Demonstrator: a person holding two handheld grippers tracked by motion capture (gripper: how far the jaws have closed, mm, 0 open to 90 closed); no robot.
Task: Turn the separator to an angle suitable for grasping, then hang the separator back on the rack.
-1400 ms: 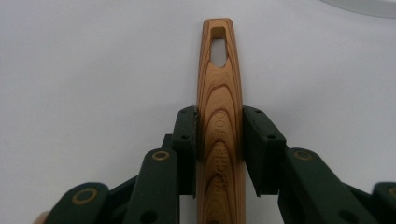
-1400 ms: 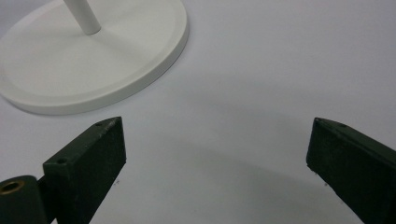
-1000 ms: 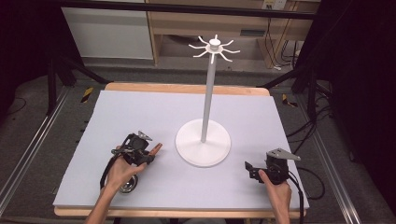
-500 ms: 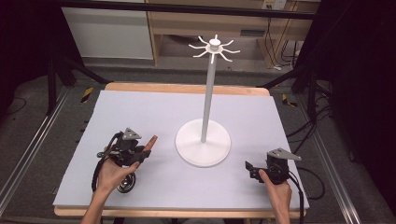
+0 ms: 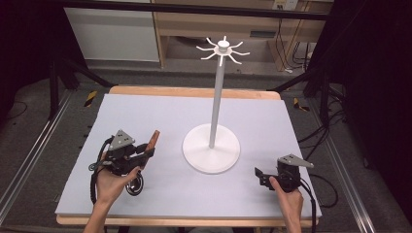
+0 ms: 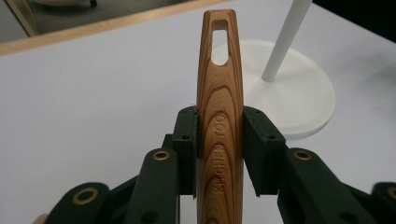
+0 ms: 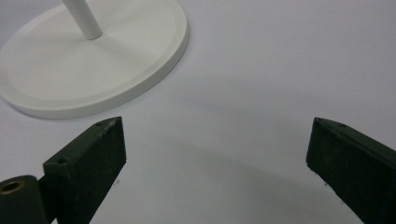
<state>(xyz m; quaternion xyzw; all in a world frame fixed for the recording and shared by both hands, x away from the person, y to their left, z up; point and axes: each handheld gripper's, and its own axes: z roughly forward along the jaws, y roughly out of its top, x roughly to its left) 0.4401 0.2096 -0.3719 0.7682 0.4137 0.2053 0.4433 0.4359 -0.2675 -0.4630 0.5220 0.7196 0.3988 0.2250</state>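
Between both pads of the left gripper [image 6: 219,154] a stiff, light wooden handle [image 6: 219,88] is being clamped mid-length, probably slick; right gripper [image 7: 215,158] is being held wide apart

Inventory, placed from the white stand [image 5: 212,145] — one stand; one wooden utensil handle [image 6: 219,116] to its left; two grippers — left gripper [image 5: 145,151], right gripper [image 5: 260,175]; one table [image 5: 145,111].

Pale grey table [image 5: 160,116] (wood-edged), white hook stand [image 5: 212,148] upright on its round base near the middle.
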